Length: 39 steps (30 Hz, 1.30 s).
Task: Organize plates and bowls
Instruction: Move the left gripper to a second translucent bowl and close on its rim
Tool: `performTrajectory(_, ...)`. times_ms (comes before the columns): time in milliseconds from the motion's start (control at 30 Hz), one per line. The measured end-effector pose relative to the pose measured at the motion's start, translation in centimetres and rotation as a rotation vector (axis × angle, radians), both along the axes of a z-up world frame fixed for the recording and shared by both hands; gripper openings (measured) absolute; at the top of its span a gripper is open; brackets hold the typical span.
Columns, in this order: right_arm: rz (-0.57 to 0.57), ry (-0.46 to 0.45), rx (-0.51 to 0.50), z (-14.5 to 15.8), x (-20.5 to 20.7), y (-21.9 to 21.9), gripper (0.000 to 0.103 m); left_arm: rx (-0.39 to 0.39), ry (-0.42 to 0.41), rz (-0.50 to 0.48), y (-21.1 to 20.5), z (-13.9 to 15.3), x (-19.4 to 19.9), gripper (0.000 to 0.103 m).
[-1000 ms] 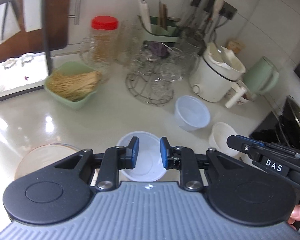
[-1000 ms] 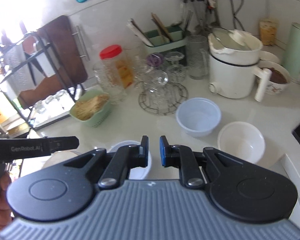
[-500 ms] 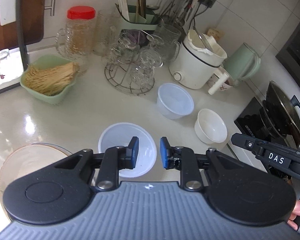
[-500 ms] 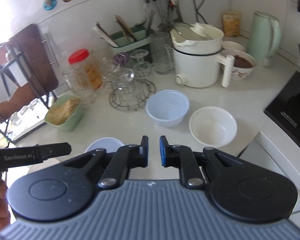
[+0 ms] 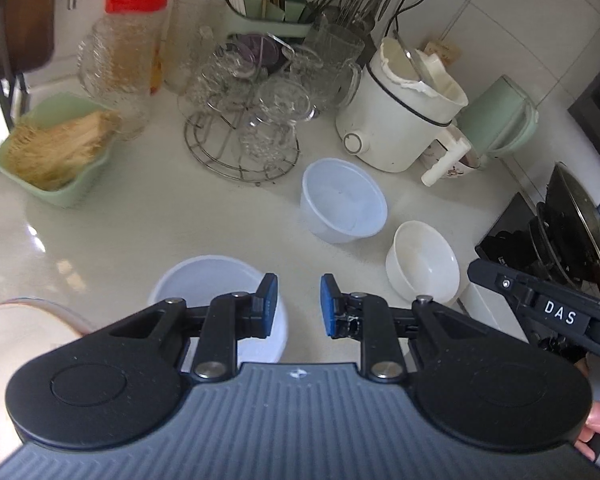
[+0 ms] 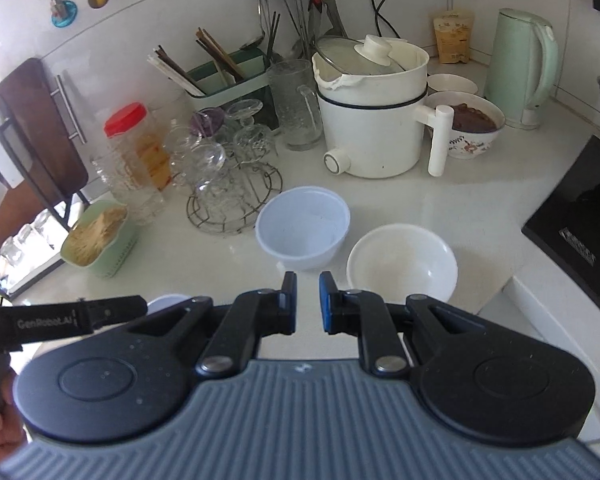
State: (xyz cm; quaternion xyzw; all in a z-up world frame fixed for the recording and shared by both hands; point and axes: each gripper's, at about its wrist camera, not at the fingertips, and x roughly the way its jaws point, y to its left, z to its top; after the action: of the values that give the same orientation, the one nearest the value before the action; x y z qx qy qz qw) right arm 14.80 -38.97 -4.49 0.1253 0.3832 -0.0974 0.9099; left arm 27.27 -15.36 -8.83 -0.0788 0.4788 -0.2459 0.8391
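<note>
Left wrist view: left gripper [image 5: 296, 306], fingers narrowly parted and empty, is being poised above the plastic bowl [image 5: 216, 304] at the counter [image 5: 172, 220] front edge; a wider opening is judged needed before gripping its rim.

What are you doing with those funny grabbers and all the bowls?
A person holds a grabber in each hand above the kitchen counter, tidying bowls. Neither holds anything yet. The left gripper hangs over a plastic bowl near the edge. The right gripper points between another plastic bowl and a white bowl.
</note>
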Motion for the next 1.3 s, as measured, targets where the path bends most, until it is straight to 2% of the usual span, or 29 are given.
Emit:
performTrajectory(67,0.012,0.007,0.006,-0.3,1.1,-1.1,0.015,-0.028,0.043,0.011,-1.0,-0.5,1.3,0.027)
performTrajectory(133,0.020,0.018,0.011,-0.7,2.4,-2.2,0.015,-0.023,0.062,0.018,-2.3,-1.0,2.5,0.028)
performTrajectory(200,0.034,0.026,0.013,-1.1,3.7,-3.2,0.016,-0.009,0.071,0.020,-3.4,-1.3,3.5,0.044)
performTrajectory(267,0.053,0.033,-0.001,-1.5,4.9,-3.9,0.016,0.008,0.066,0.016,-4.7,-1.6,4.6,0.048)
performTrajectory(367,0.078,0.049,0.006,-2.1,6.8,-5.2,0.016,0.015,0.080,0.030,-6.2,-2.3,6.3,0.049)
performTrajectory(500,0.160,0.071,0.033,-3.1,9.2,-6.7,0.016,0.031,0.111,0.050,-7.6,-3.6,8.5,0.049)
performTrajectory(533,0.181,0.078,0.032,-3.3,9.8,-6.8,0.021,0.049,0.105,0.048,-8.1,-3.7,9.0,0.049)
performTrajectory(567,0.184,0.079,0.027,-3.6,10.3,-7.1,0.032,0.068,0.097,0.044,-8.4,-3.9,9.4,0.049)
performTrajectory(600,0.188,0.078,0.028,-3.8,10.7,-7.3,0.038,0.080,0.093,0.041,-8.7,-4.0,9.8,0.049)
performTrajectory(633,0.198,0.082,0.034,-4.0,11.2,-7.6,0.039,0.085,0.097,0.042,-8.9,-4.3,10.3,0.049)
performTrajectory(1167,0.219,0.232,0.115,-8.6,16.8,-10.4,0.036,0.072,0.259,0.039,-11.0,-8.5,14.9,0.048)
performTrajectory(1300,0.231,0.258,0.118,-9.4,17.6,-10.6,0.026,0.073,0.287,0.054,-11.5,-9.4,15.7,0.036)
